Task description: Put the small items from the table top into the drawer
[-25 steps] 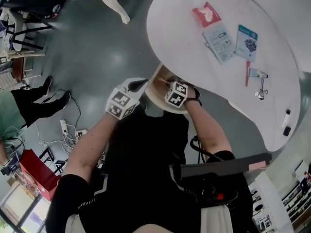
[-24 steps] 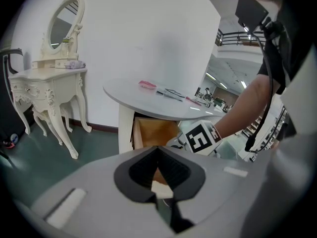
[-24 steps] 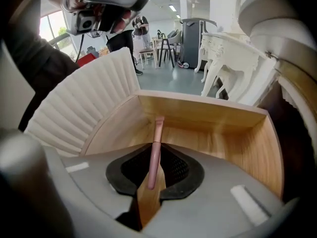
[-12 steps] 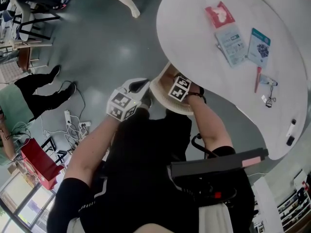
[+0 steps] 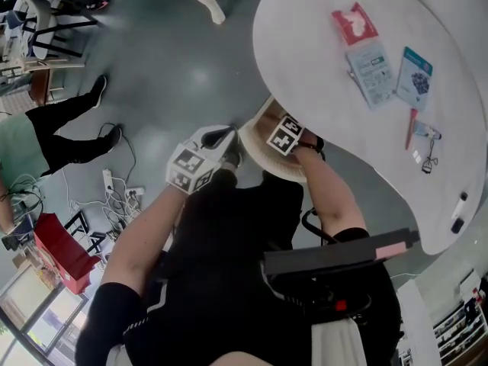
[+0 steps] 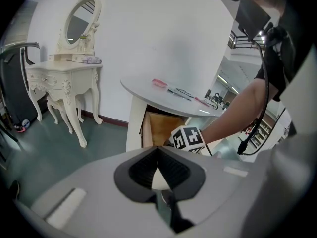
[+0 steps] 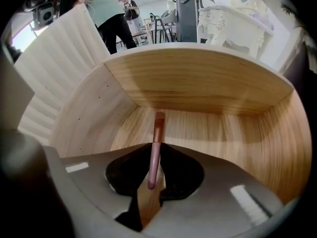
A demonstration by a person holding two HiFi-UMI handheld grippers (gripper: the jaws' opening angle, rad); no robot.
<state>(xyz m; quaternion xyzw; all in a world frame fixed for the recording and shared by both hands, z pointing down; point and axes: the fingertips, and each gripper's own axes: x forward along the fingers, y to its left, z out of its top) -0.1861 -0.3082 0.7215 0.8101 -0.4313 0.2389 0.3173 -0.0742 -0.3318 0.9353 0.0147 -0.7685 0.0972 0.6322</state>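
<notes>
Grey floor [image 5: 175,67] beneath. Nearest, left gripper [image 6: 158,150] clenched, empty, just outside open drawer [image 7: 198,83]. Inside drawer, right gripper [image 7: 155,151] pinching pink stick [image 7: 155,143], tip down toward wooden bottom, jaws just easing wider. Beyond drawer, on white table [image 5: 320,82]: red packet [image 5: 354,23], pale packet [image 5: 371,65], teal card [image 5: 414,67], red pen [image 5: 412,128].

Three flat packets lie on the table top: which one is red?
The red packet with the white patch, uppermost in the head view. The pale blue packet next to it and the teal-topped packet are both light-coloured.
</notes>
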